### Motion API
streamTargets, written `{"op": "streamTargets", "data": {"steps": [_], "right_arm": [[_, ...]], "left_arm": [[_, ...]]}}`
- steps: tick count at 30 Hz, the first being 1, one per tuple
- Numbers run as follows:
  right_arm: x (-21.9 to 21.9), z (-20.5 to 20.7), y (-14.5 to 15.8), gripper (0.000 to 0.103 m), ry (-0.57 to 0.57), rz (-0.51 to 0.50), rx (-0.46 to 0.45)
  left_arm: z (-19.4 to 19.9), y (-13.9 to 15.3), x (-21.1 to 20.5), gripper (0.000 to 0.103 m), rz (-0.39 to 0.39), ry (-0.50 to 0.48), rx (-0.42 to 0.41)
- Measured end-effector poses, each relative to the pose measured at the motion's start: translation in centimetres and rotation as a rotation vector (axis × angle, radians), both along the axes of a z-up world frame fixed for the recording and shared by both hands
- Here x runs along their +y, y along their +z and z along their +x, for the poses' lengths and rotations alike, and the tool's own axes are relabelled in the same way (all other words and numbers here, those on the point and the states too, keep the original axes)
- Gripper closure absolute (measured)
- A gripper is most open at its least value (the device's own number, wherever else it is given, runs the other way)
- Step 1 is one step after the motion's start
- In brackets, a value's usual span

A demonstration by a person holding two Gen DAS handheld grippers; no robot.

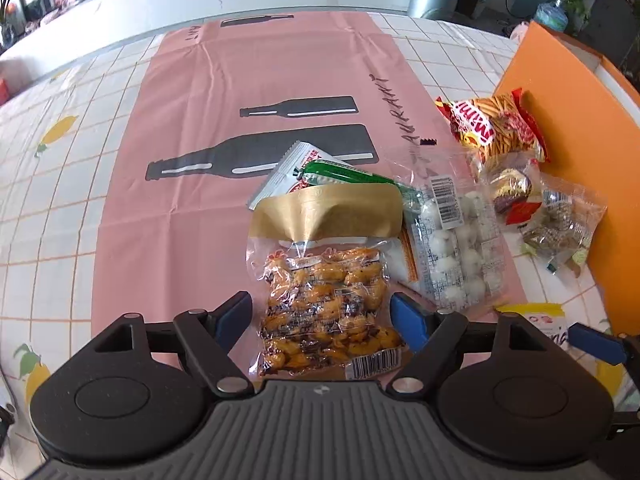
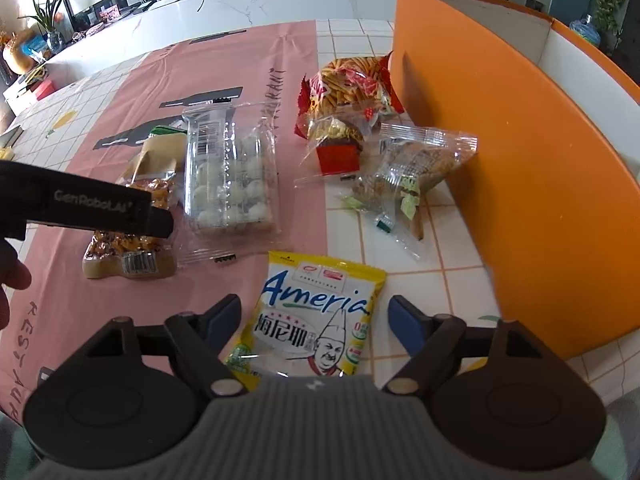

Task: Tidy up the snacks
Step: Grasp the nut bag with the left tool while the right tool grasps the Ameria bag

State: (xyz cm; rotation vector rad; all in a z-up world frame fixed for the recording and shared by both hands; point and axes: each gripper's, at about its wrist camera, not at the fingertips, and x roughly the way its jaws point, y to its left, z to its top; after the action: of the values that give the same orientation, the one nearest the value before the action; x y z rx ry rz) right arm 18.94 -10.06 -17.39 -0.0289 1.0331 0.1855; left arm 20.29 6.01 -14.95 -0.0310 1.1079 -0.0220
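A clear bag of orange-brown snacks (image 1: pixel 320 280) with a gold top lies on the pink cloth (image 1: pixel 180 160). My left gripper (image 1: pixel 320 314) is open and straddles the bag's lower half, blue pads close beside its edges. In the right wrist view a yellow and white "Ameria" packet (image 2: pixel 320 312) lies on the tiled cover. My right gripper (image 2: pixel 316 312) stands open around it with a gap on each side. The left gripper's black body (image 2: pixel 100 204) crosses above the orange-brown bag (image 2: pixel 132 248).
A pack of white balls (image 1: pixel 452 248), a green and white sachet (image 1: pixel 304 168), a red stick-snack bag (image 1: pixel 496 124), a chocolate bag (image 1: pixel 512 192) and a clear candy bag (image 1: pixel 560 224) lie nearby. An orange box (image 2: pixel 520 160) stands on the right. A hand (image 2: pixel 12 280) shows at left.
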Motion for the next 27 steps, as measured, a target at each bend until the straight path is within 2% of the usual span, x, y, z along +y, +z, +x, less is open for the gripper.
{"op": "streamTargets", "data": {"steps": [5, 7, 9, 12, 19, 27], "right_arm": [[0.4, -0.6, -0.1, 0.025, -0.013, -0.018, -0.010], [0.4, -0.8, -0.1, 0.029, -0.009, -0.028, -0.021], [0.4, -1.0, 0.0, 0.041, -0.010, -0.036, -0.032], [0.3, -1.0, 0.1, 0.045, -0.001, -0.033, -0.035], [0.1, -1.3, 0.4, 0.048, 0.007, -0.018, -0.033], [-0.1, -2.1, 2.2, 0.049, 0.016, -0.006, -0.073]], "left_arm": [[-0.1, -0.3, -0.7, 0.011, 0.043, -0.017, -0.016], [-0.3, -0.2, -0.7, 0.017, 0.032, -0.018, -0.023], [-0.3, -0.1, -0.7, 0.020, 0.037, -0.024, -0.022], [-0.5, 0.0, -0.7, 0.024, 0.037, -0.033, -0.019], [-1.4, 0.6, -0.2, 0.026, 0.004, -0.045, -0.015], [-2.8, 3.4, -0.2, 0.027, 0.004, -0.056, -0.044]]}}
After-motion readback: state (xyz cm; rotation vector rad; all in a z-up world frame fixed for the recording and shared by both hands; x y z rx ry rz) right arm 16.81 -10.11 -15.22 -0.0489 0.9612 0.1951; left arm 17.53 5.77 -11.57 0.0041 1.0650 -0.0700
